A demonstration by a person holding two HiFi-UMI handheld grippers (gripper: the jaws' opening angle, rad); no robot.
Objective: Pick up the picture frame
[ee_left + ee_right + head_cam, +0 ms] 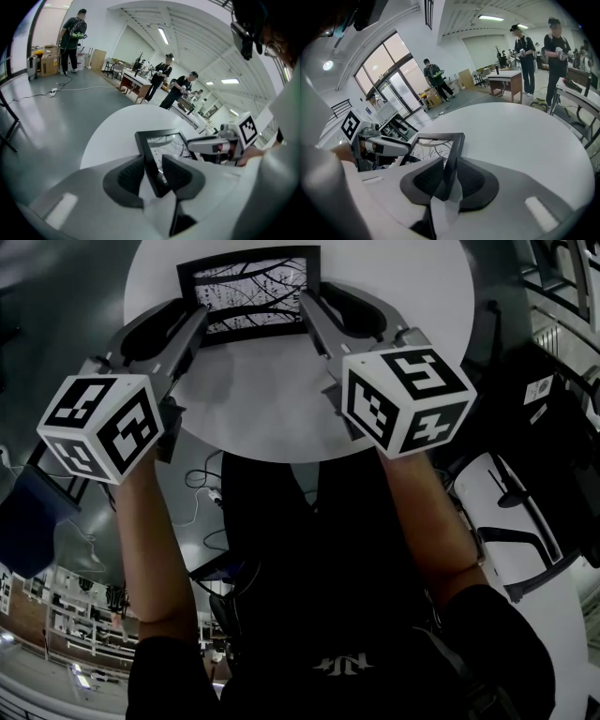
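Observation:
A black picture frame (248,292) with a branch print rests on the round white table (281,418), its face turned toward me. My left gripper (192,313) holds the frame's left side bar, and the left gripper view shows that bar (151,154) pinched between the two dark pads. My right gripper (317,301) is at the opposite side. In the right gripper view the right bar (454,150) runs down between the pads, which press on it. Whether the frame's lower edge still touches the table is hidden.
A white chair (511,521) stands right of the table, and a blue object (28,521) is low on the left. Cables lie on the grey floor (51,91). Several people stand at desks (164,79) in the background (527,47).

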